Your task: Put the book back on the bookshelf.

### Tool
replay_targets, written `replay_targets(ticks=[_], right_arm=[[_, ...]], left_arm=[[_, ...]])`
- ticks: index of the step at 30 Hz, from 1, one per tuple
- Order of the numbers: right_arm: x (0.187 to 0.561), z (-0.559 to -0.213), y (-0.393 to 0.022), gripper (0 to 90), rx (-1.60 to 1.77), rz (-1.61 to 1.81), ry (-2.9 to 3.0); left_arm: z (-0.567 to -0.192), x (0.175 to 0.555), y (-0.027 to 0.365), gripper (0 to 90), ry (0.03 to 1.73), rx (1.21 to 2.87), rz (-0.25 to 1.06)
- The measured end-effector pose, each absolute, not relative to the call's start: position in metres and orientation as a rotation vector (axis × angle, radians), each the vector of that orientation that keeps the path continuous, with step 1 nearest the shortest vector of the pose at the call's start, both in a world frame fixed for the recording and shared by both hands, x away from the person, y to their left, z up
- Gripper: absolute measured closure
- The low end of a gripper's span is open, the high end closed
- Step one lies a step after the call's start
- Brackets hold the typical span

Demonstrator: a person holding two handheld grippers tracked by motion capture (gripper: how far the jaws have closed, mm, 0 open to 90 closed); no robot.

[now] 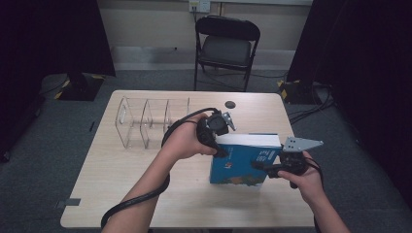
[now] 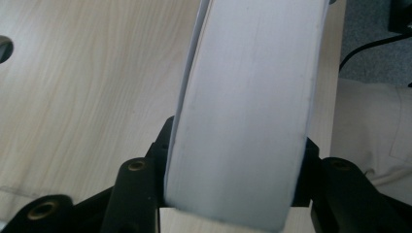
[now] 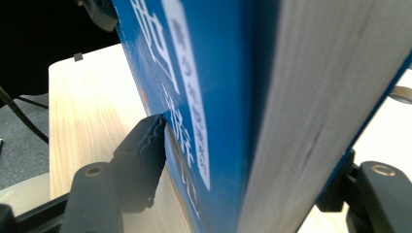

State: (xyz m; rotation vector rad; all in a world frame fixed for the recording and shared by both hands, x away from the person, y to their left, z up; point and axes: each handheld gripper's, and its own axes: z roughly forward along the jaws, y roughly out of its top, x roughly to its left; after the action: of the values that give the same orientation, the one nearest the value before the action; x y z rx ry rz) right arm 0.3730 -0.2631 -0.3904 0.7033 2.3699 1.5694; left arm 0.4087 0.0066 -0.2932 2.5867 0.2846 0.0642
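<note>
My left gripper (image 1: 219, 141) reaches in from the left, forearm angled across, its 2 jaws clamped on the book (image 1: 243, 162). My right gripper (image 1: 265, 165) points left from the other side, jaws closed on the same book.

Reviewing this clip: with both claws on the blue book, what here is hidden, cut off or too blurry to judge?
- Book cover text: blurred and cut by the top edge in the right gripper view, too small in the high view.
- Book's bottom edge against the table: hidden by the book's own cover in the high view.
- Left claw pads: covered by the book's page edge in the left gripper view.
- Clear rack contents: glare, too faint.
</note>
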Motion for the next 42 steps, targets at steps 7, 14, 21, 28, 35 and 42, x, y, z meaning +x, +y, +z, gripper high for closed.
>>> replay_targets(ticks=[7,14,21,28,35,42], right_arm=[[0.373,-0.391,-0.263,32.5,0.698,1.573,2.376],[0.373,-0.392,-0.264,33.0,0.698,1.572,2.376],[0.373,-0.393,-0.264,32.8,0.702,1.57,2.379],[0.373,-0.394,-0.263,33.3,0.692,1.564,2.387],[0.372,-0.395,-0.263,33.4,0.694,1.56,2.394],[0.372,-0.397,-0.264,33.7,0.695,1.559,2.396]], left_arm=[[-0.302,0.413,0.0,52.8,0.24,2.594,0.025],[-0.307,0.416,-0.003,53.3,0.239,2.606,-0.004],[-0.308,0.419,0.0,43.6,0.295,2.569,-0.04],[-0.303,0.413,-0.005,42.3,0.208,2.584,0.019],[-0.304,0.415,-0.013,42.9,0.165,2.604,0.044],[-0.301,0.416,-0.015,41.6,0.158,2.59,0.055]])
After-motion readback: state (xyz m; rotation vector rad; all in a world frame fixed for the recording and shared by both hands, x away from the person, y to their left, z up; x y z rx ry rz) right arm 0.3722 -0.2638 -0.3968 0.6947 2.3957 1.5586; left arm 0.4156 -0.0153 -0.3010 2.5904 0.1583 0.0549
